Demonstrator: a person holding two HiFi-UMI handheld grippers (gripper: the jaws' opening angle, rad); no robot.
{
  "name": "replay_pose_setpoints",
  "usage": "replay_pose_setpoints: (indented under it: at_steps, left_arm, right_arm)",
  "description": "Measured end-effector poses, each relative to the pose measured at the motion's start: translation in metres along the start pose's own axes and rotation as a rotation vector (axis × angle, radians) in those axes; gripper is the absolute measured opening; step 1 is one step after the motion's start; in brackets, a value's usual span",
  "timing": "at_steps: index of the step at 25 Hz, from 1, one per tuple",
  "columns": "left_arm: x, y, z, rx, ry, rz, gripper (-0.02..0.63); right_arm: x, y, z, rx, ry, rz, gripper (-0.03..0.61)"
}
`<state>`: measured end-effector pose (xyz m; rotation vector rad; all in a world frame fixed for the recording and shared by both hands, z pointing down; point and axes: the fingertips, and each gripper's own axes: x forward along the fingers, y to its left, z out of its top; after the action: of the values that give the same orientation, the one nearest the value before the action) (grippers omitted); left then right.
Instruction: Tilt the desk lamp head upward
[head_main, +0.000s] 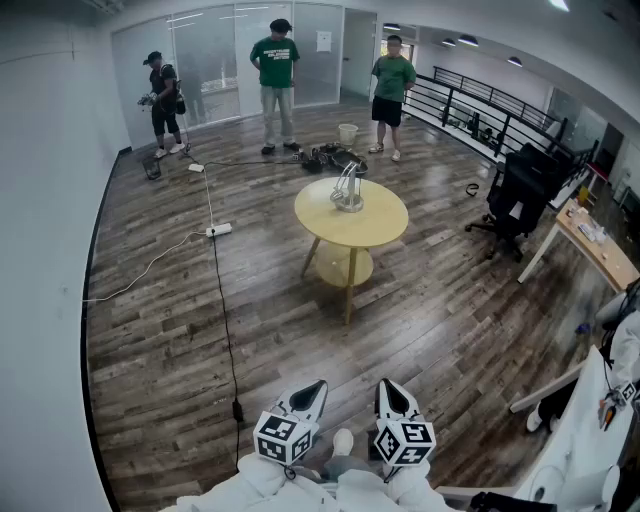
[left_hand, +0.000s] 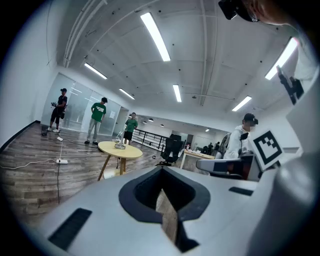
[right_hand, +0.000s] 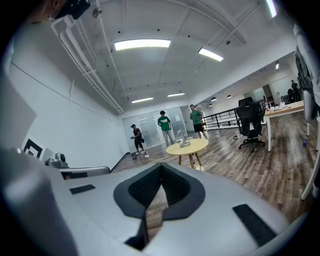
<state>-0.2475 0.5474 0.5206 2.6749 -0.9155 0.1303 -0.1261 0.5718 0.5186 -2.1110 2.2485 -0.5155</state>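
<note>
Centrally, desk lamp (head_main: 347, 190) stands toward the far edge of the round yellow table (head_main: 372, 243); floor cable (head_main: 222, 310) and office chair (head_main: 520, 195) lie well apart. Left gripper (head_main: 318, 386) and right gripper (head_main: 386, 386): jaws pressed together, empty, far from the table.

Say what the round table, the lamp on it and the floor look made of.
Round table: pale yellowish wood or laminate, matte, on wooden legs. Desk lamp: likely metal, silvery sheen on thin arms. Floor: wood-look planks, grey-brown grain, slight gloss.
</note>
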Motion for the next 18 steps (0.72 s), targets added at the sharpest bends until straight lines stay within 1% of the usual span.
replay_pose_setpoints:
  at_steps: [5,11,18]
  left_arm:
    - [0.028,0.013,0.001,0.006,0.014,0.010,-0.003]
    - [0.081,0.029,0.025,0.023,-0.002,0.028,-0.003]
    - [0.138,0.043,0.043,0.026,-0.005,0.045,-0.003]
  right_arm:
    - [0.029,-0.017,0.005,-0.004,-0.002,0.002,0.010]
    - [0.074,-0.046,0.035,-0.014,-0.026,0.021,0.009]
    - [0.118,-0.084,0.056,-0.011,-0.026,0.033,0.010]
